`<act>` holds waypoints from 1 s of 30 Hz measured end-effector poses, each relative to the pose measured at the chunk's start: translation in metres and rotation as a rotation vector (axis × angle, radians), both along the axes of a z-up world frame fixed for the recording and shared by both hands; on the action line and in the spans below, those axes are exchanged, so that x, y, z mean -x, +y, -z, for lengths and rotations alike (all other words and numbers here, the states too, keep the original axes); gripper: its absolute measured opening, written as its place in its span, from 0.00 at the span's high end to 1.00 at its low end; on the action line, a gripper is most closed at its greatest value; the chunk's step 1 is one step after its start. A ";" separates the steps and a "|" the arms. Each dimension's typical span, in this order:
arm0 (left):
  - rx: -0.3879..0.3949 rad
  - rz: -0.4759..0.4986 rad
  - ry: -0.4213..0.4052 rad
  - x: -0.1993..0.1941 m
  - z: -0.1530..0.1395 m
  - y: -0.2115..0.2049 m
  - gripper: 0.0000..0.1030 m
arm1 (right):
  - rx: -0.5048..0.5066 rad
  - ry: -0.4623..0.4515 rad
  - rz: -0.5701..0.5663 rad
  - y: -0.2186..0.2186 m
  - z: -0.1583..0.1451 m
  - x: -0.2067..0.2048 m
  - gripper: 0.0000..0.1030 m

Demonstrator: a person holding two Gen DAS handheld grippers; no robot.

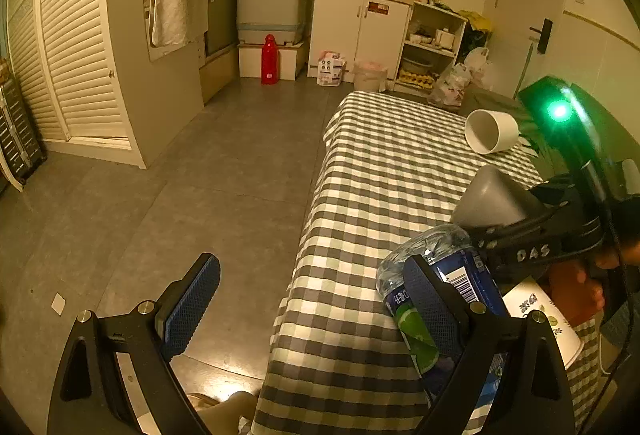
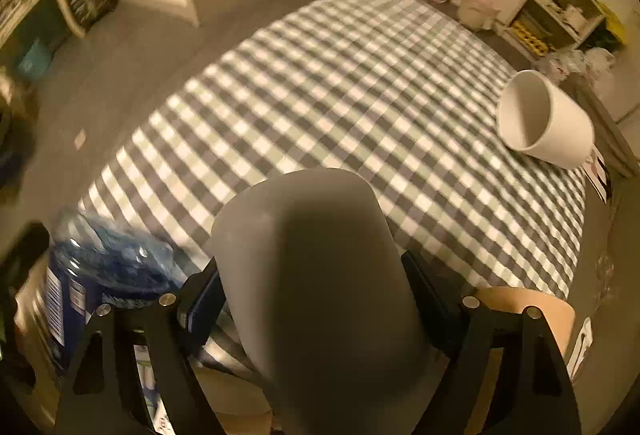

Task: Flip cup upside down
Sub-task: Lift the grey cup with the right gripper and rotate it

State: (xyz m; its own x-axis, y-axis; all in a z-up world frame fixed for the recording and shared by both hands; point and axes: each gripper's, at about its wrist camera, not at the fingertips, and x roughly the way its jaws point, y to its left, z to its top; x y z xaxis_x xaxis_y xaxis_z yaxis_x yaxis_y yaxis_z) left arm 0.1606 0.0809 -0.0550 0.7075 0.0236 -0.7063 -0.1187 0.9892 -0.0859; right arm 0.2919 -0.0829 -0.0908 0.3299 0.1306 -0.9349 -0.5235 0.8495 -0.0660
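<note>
The right gripper [image 2: 316,299] pinches a grey cup [image 2: 320,275] between its two fingers, one pad pressed to each side of the cup's wall; the cup is held off the checked tablecloth [image 2: 340,83], its closed base pointing forward along the fingers toward 12 o'clock in the right wrist view; in the left wrist view the same grey cup [image 1: 496,199] sits at 3 o'clock, held in the right gripper [image 1: 520,235] above the cloth [image 1: 380,195]. The left gripper [image 1: 312,303] is spread wide and holds nothing; one finger hangs over the floor, the other stands in front of a plastic bottle [image 1: 436,299] lying at the table's near edge. A white mug [image 2: 544,119] lies on its side at 2 o'clock, well apart from the grey cup, its mouth turned toward the camera.
</note>
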 end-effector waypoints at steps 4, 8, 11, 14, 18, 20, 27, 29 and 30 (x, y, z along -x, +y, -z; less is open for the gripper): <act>-0.002 0.021 -0.014 0.005 -0.011 -0.002 0.07 | -0.041 -0.059 0.078 -0.007 -0.039 0.016 0.23; 0.001 0.055 -0.052 0.019 -0.033 -0.006 0.07 | -0.074 -0.107 0.185 -0.019 -0.090 0.044 0.25; 0.011 0.080 -0.092 0.034 -0.051 -0.009 0.07 | -0.085 -0.137 0.244 -0.027 -0.117 0.070 0.26; 0.012 0.096 -0.128 0.051 -0.066 -0.013 0.07 | -0.109 -0.160 0.284 -0.039 -0.137 0.103 0.27; 0.014 0.106 -0.153 0.075 -0.079 -0.018 0.07 | -0.131 -0.154 0.322 -0.051 -0.148 0.153 0.28; 0.013 0.111 -0.160 0.086 -0.083 -0.022 0.07 | -0.136 -0.136 0.330 -0.054 -0.146 0.180 0.28; -0.008 0.131 -0.166 0.115 -0.082 -0.042 0.07 | -0.182 0.014 0.367 -0.064 -0.091 0.238 0.29; -0.017 0.137 -0.158 0.119 -0.078 -0.046 0.07 | -0.194 0.064 0.382 -0.068 -0.071 0.244 0.29; -0.024 0.136 -0.154 0.122 -0.075 -0.049 0.07 | -0.201 0.082 0.387 -0.068 -0.062 0.245 0.29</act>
State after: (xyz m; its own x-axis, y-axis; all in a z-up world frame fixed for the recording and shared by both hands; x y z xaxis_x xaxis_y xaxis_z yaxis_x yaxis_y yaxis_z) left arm 0.0387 0.0317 0.0202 0.8049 -0.0647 -0.5899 0.0293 0.9972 -0.0694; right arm 0.0474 -0.1513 -0.0290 0.3158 0.1946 -0.9287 -0.1612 0.9755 0.1495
